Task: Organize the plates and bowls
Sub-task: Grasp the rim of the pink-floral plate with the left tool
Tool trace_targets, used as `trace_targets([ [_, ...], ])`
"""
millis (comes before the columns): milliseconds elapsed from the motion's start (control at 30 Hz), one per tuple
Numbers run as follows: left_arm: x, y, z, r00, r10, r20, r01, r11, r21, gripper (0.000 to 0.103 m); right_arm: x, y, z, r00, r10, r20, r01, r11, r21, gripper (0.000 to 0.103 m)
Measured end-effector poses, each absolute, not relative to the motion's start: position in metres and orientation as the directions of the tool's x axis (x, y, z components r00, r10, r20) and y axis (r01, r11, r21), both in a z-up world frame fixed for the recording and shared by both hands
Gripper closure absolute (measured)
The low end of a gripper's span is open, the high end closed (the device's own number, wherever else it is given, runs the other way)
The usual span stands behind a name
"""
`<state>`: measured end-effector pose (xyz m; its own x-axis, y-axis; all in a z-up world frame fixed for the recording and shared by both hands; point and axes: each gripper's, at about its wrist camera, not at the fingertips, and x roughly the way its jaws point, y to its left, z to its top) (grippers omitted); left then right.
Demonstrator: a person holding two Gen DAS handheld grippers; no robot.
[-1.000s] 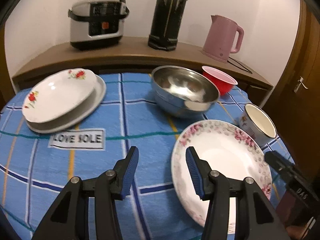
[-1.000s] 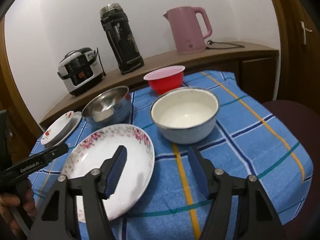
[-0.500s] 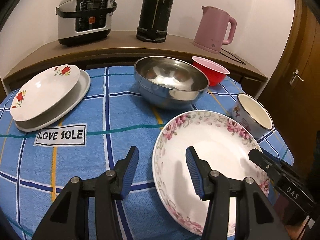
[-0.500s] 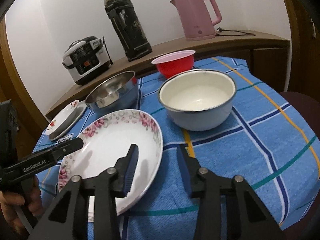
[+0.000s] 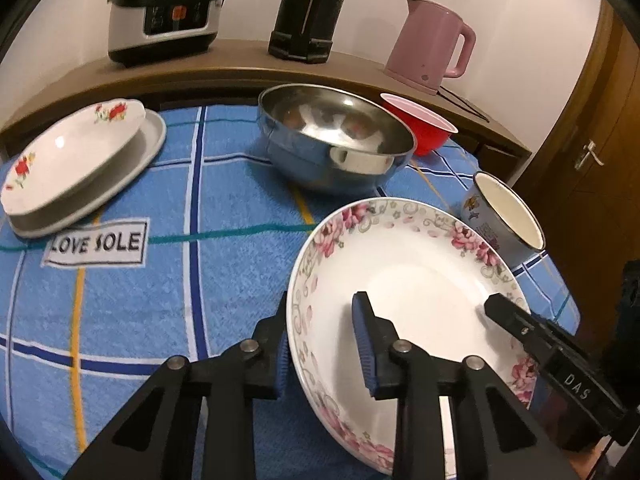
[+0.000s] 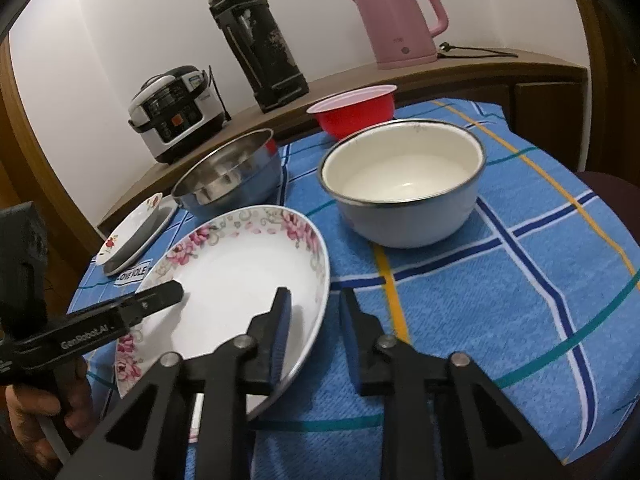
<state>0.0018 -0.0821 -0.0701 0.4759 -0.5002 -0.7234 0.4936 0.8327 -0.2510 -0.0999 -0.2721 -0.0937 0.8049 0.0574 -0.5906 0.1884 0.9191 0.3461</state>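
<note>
A pink-flowered plate (image 5: 412, 280) lies on the blue checked cloth; it also shows in the right wrist view (image 6: 240, 264). My left gripper (image 5: 322, 344) is open, its jaws straddling the plate's left rim, one finger outside and one inside. My right gripper (image 6: 314, 328) is open, straddling the plate's right rim the same way. Neither visibly clamps it. A red-flowered plate (image 5: 72, 156) sits stacked on a grey plate (image 5: 132, 164) at far left. A steel bowl (image 5: 336, 140), a red bowl (image 5: 420, 124) and a white enamel bowl (image 6: 404, 184) stand behind.
A wooden shelf (image 5: 240, 60) behind the table carries a rice cooker (image 5: 168, 8), a black thermos (image 5: 312, 8) and a pink kettle (image 5: 432, 44). A door (image 5: 592, 160) is at right. The cloth's right half (image 6: 520, 280) lies beside the enamel bowl.
Both grippers moved forward and inward onto the flowered plate, from beside it to straddling its opposite rims. The right gripper's jaws narrowed. The plate itself has not visibly moved.
</note>
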Motion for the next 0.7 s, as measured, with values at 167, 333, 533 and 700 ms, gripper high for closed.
trace_targets([
  [167, 0.0, -0.081, -0.069, 0.487, -0.504, -0.713, 0.49, 0.834, -0.254, 0.073, -0.098, -0.27, -0.097, 0.801, 0.071, -0.594, 0.182, 0.917, 0.355, 0.084],
  [333, 0.001, -0.076, -0.069, 0.461, -0.53, -0.712, 0.49, 0.821, -0.294, 0.074, -0.098, -0.266, -0.095, 0.793, 0.052, -0.606, 0.189, 0.926, 0.326, 0.084],
  [533, -0.005, -0.072, -0.064, 0.472, -0.516, -0.714, 0.5, 0.825, -0.265, 0.074, -0.097, -0.261, -0.091, 0.786, 0.038, -0.617, 0.191, 0.934, 0.301, 0.084],
  [700, -0.003, -0.058, -0.059, 0.484, -0.514, -0.708, 0.476, 0.834, -0.28, 0.073, -0.094, -0.248, -0.083, 0.786, 0.032, -0.617, 0.165, 0.951, 0.261, 0.084],
])
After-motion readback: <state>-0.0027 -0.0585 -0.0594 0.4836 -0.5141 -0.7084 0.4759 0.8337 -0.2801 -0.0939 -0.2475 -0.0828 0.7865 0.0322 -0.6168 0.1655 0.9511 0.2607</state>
